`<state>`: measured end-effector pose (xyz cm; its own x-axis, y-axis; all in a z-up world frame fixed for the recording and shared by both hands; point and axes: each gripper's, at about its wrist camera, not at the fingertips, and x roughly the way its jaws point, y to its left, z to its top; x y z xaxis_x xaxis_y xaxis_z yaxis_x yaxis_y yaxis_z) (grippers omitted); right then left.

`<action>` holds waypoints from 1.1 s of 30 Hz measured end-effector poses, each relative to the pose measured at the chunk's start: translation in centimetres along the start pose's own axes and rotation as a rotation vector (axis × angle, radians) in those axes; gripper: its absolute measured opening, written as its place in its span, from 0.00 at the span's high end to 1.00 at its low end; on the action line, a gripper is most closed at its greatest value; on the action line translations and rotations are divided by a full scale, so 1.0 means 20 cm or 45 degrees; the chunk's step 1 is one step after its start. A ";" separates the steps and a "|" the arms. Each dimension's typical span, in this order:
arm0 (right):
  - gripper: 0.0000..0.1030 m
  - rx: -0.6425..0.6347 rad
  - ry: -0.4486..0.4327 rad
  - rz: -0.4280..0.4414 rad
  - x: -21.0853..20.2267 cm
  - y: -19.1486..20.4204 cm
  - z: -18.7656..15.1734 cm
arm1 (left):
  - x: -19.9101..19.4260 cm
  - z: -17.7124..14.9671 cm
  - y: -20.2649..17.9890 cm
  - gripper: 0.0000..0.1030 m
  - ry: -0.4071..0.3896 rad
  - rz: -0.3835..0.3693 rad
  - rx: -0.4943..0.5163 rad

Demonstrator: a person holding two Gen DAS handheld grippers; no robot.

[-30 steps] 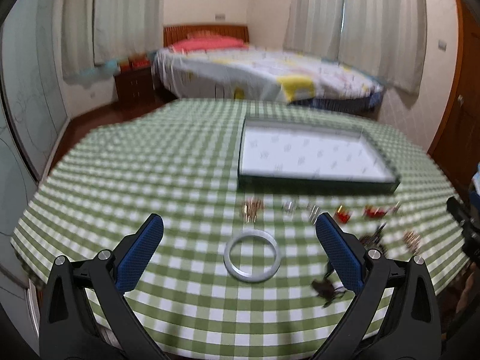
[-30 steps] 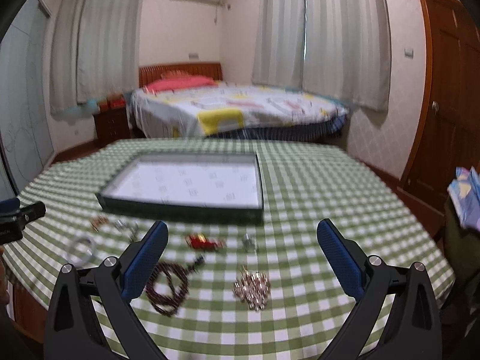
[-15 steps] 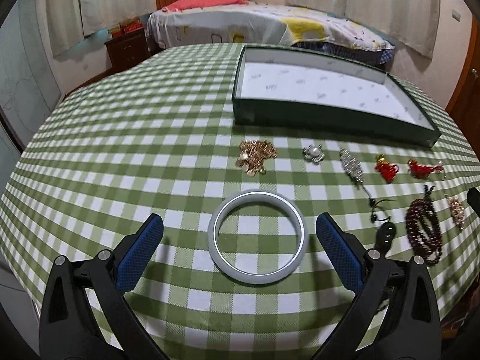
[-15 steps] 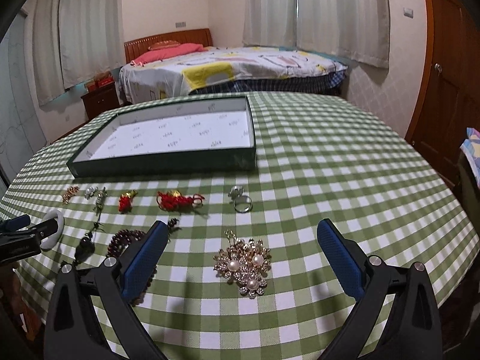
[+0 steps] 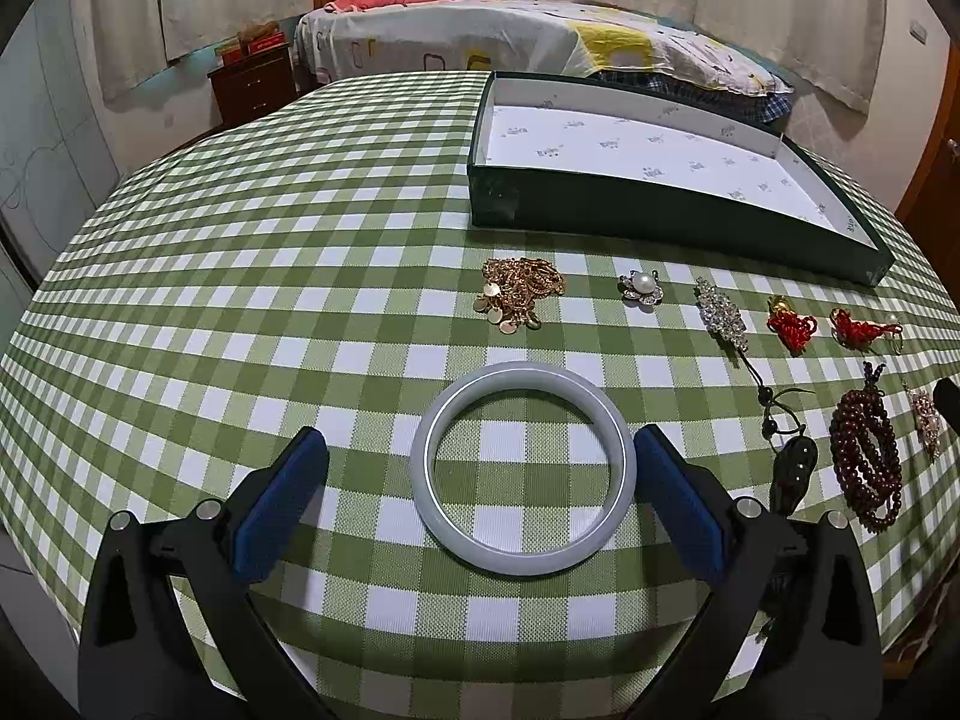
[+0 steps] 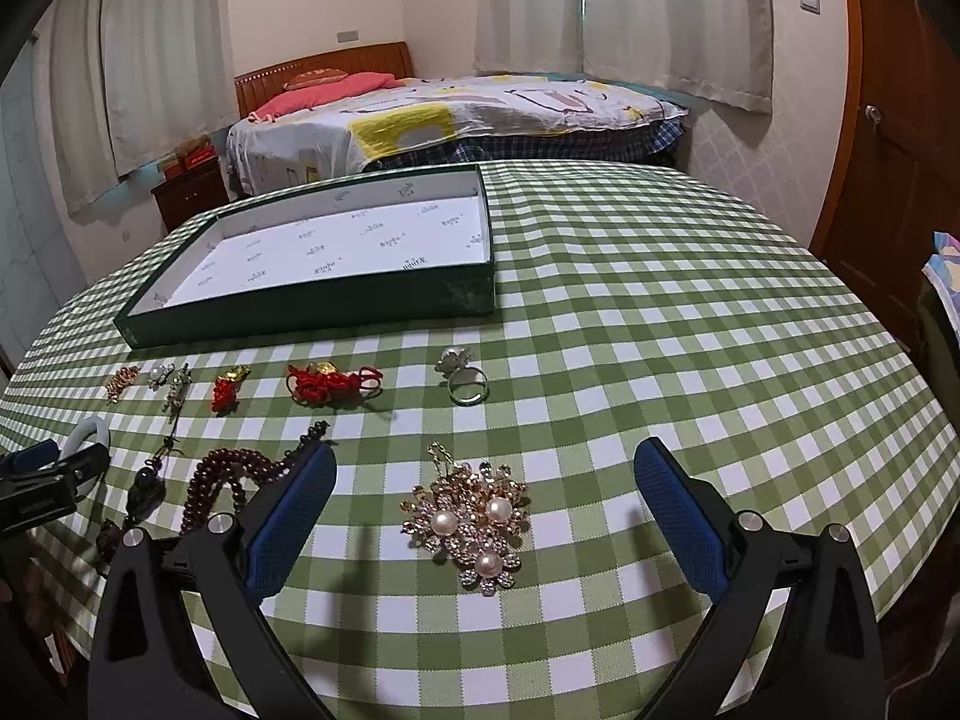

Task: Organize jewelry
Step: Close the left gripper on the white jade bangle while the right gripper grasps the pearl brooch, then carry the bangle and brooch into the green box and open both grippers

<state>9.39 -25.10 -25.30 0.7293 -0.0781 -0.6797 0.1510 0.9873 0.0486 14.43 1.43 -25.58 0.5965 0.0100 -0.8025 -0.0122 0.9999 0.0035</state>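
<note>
Left gripper (image 5: 477, 468) spread wide, bangle (image 5: 522, 468) flat on cloth between its fingers, untouched. Right gripper (image 6: 483, 495) also wide apart, over pearl brooch (image 6: 474, 519). Tray (image 6: 312, 306) sits behind the jewelry row.

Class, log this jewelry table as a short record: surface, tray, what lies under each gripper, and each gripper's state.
surface: green checked tablecloth
tray: dark green, white lining, nothing in it
left gripper: open, above the pale bangle
right gripper: open, above the pearl brooch
jewelry outside tray: gold chain, red knots, ring, dark beads
</note>
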 end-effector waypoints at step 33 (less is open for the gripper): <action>0.40 -0.018 0.107 -0.002 0.08 -0.01 -0.05 | -0.05 -0.03 -0.02 0.33 -0.077 -0.044 0.058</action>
<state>9.85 -25.30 -27.09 0.6705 -0.0682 -0.7387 0.1421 0.9891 0.0377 13.28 1.04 -25.09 0.6435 -0.0256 -0.7650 0.0454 0.9990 0.0047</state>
